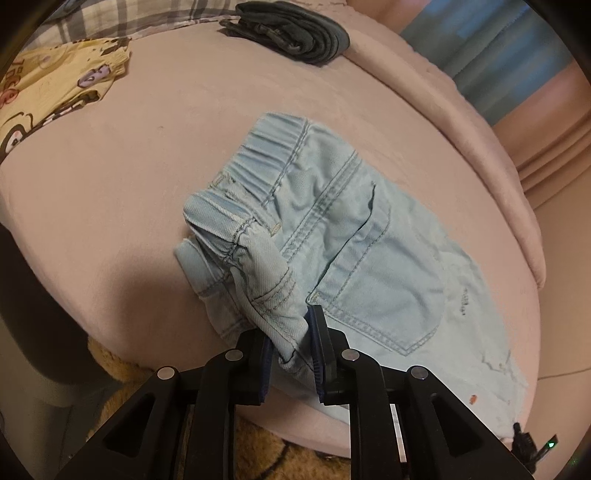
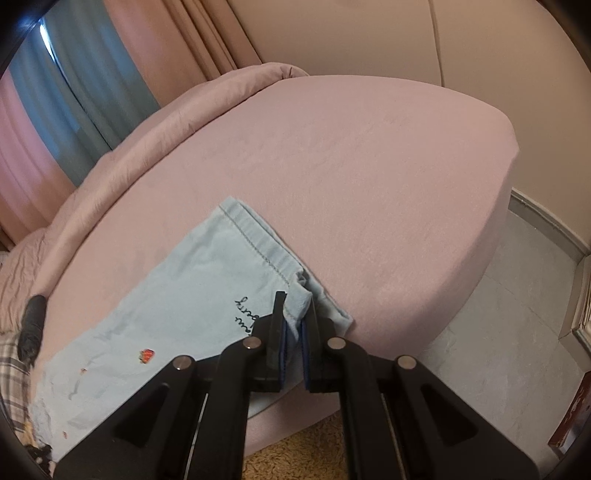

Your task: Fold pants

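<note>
L claw (image 1: 291, 350) pinching pants (image 1: 354, 236) waist end | R claw (image 2: 293, 328) pinching hem | on pink bed (image 2: 369, 166)

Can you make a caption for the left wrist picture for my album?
Left gripper pinching the waistband end of light blue jeans on a pink bed.

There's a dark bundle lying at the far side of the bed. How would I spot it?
Start at the pink bed and look past the pale blue jeans to its far edge. The folded dark garment lies there, the only near-black item, beside plaid bedding.
</note>
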The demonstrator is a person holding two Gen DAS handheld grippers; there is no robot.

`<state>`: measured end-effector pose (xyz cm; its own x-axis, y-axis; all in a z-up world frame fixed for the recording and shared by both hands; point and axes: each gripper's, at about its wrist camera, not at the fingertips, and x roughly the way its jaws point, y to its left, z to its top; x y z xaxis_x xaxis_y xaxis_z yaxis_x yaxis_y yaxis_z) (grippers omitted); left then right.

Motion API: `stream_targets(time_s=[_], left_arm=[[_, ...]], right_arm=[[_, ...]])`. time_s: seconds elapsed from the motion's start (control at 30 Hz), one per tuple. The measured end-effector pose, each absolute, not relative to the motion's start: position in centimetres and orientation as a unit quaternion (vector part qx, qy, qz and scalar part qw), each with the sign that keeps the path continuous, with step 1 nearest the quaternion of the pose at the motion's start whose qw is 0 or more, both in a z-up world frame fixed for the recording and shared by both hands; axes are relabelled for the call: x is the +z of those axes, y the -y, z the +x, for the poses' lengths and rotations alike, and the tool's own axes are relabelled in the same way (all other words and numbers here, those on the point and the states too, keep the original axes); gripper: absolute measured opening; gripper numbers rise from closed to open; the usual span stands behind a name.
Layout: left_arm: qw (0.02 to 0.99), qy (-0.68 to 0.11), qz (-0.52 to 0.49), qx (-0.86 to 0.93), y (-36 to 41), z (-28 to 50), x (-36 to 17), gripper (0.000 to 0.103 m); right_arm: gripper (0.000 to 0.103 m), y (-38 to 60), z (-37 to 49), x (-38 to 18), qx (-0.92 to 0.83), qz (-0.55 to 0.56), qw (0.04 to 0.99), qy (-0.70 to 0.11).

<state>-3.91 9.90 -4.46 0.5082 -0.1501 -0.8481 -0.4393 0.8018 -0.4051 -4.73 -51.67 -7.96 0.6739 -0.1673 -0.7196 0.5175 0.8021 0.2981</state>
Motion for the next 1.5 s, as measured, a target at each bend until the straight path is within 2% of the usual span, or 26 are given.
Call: stream_targets(time_s=[0.2, 0.4, 0.47, 0.53, 0.63, 0.77, 0.8, 0.83, 0.9, 0.97, 1.13, 1.33, 1.37, 1.43, 1.5], left_arm=[[0.815, -0.477, -0.315, 0.089, -10.2, -4.3, -3.9, 0.017], [0.845, -0.433, -0.305, 0.073, -10.2, -5.4, -2.0, 0.017], [0.838, -0.448, -0.304, 0.076, -10.5, -5.1, -2.6, 0.017], [0.824, -0.474, -0.298, 0.089, -10.8, -4.7, -4.0, 0.026], [0.808, -0.495, -0.306, 0.095, -11.4, -4.5, -6.1, 0.026], [0.801, -0.497, -0.322, 0.088, -12.0, -5.0, -5.6, 0.028], [0.799, -0.499, -0.323, 0.089, -12.2, -5.1, -5.3, 0.035], [0.798, -0.504, -0.314, 0.103, -12.4, -5.4, -5.0, 0.049], [0.805, -0.504, -0.287, 0.125, -12.5, -6.2, -4.3, 0.06], [0.815, -0.489, -0.283, 0.131, -13.0, -7.3, -3.3, 0.06], [0.841, -0.432, -0.29, 0.148, -14.4, -7.9, -0.2, 0.06], [0.885, -0.367, -0.287, 0.005, -11.2, -2.6, 2.9, 0.058], [0.882, -0.367, -0.294, -0.019, -10.7, -1.0, 2.9, 0.055], [0.868, -0.388, -0.307, -0.038, -9.9, 1.8, 1.7, 0.032], [0.863, -0.403, -0.305, -0.024, -9.5, 3.7, 0.3, 0.022]], right_arm=[[0.006, 51.3, -4.8, -7.8, -0.2, 0.237, 0.883, -0.354], [0.006, 51.3, -4.7, -7.5, -0.195, 0.237, 0.884, -0.353], [0.006, 51.2, -4.8, -7.7, -0.196, 0.237, 0.882, -0.356], [0.006, 51.2, -4.7, -8.2, -0.197, 0.235, 0.88, -0.363], [0.004, 51.0, -4.5, -9.3, -0.198, 0.225, 0.877, -0.375], [0.005, 50.0, -3.5, -9.4, -0.21, 0.176, 0.878, -0.394], [0.007, 49.4, -3.0, -9.1, -0.214, 0.148, 0.877, -0.403], [0.01, 48.9, -2.7, -8.9, -0.217, 0.128, 0.875, -0.414], [0.026, 47.9, -1.9, -8.5, -0.211, 0.097, 0.867, -0.441], [0.055, 46.6, -1.5, -7.7, -0.198, 0.084, 0.867, -0.45], [0.058, 41.9, 0.1, -3.6, -0.171, 0.042, 0.884, -0.434], [0.066, 32.0, 5.6, 1.5, 0.008, 0.04, 0.918, -0.394], [0.066, 29.6, 7.1, 1.9, 0.056, 0.054, 0.916, -0.394], [0.066, 25.9, 9.5, 1.9, 0.117, 0.068, 0.906, -0.4], [0.066, 21.5, 12.3, 1.0, 0.164, 0.076, 0.889, -0.42]])
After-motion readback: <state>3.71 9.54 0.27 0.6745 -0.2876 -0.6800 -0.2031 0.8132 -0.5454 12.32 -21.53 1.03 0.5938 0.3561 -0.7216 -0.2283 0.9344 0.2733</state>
